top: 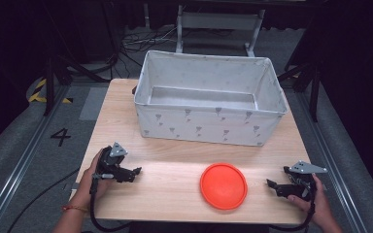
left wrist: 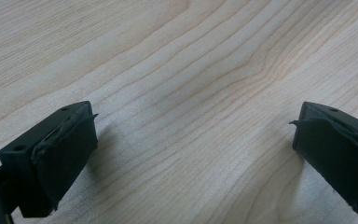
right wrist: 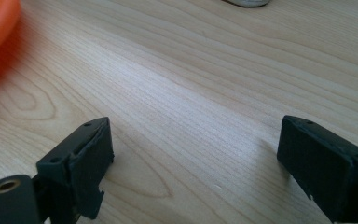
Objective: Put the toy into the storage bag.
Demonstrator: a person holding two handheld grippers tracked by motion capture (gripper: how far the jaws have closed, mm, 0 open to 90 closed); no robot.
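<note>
nothing looks started yet. the orange disc (top: 223, 186) is lying flat on the desk (top: 175, 170) toward 6 o'clock, well apart from the empty fabric bin (top: 211, 99) at 12. the left gripper (top: 135, 172) at 8 and right gripper (top: 272, 184) at 4 are resting wide open, holding nothing. any moving of the disc is probably still ahead.

Bare wood is lying open across the front of the table (top: 175, 184), so either gripper is getting plenty of room there. The orange disc (top: 223, 186) is sitting flat between the left gripper (top: 137, 172) and right gripper (top: 271, 184), nearer the right one. The fabric bin (top: 209, 124) is walling off the back, with only narrow strips of table beside it.
</note>
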